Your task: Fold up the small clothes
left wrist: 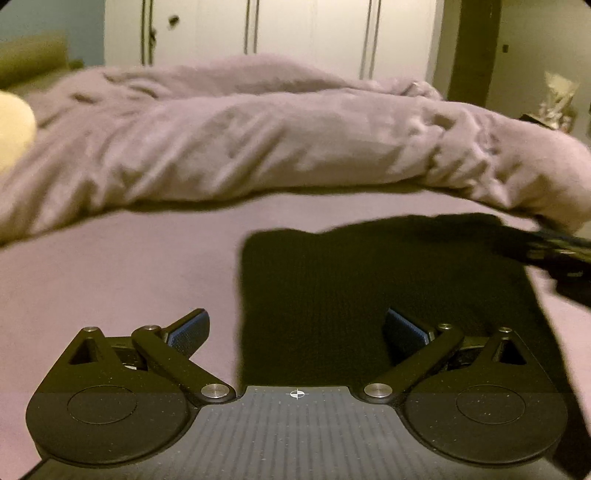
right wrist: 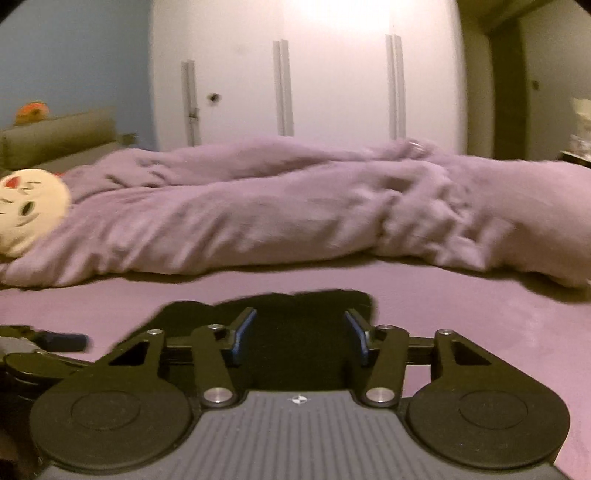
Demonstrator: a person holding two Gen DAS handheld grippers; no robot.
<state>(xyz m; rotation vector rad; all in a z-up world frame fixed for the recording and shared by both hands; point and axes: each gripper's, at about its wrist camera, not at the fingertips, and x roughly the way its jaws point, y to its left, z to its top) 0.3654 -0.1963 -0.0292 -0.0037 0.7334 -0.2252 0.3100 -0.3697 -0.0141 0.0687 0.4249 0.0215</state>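
Left wrist view: The left hand-held gripper has its jaws set wide apart with nothing clamped between them. A black garment lies flat on the purple bed sheet, directly ahead of the gripper and offset to its right; the left edge of the cloth runs up between the two fingers. The right blue-padded finger shows against the cloth, the left finger against bare sheet. Whether either pad touches the fabric cannot be determined. Beyond the garment a rumpled purple duvet crosses the bed. At the far right, level with the garment's far corner, a blurred dark part of the right hand-held gripper enters the picture. White wardrobe doors stand behind the bed.

Right wrist view: The right hand-held gripper has its jaws partly apart and grips nothing; the pads stand clear of the cloth. The black garment lies on the bed sheet immediately ahead of and beneath the fingertips, its far edge just past them. To the left of this gripper, part of the left hand-held gripper is visible. Further left, against the duvet, rests a cream plush toy. The picture is blurred.
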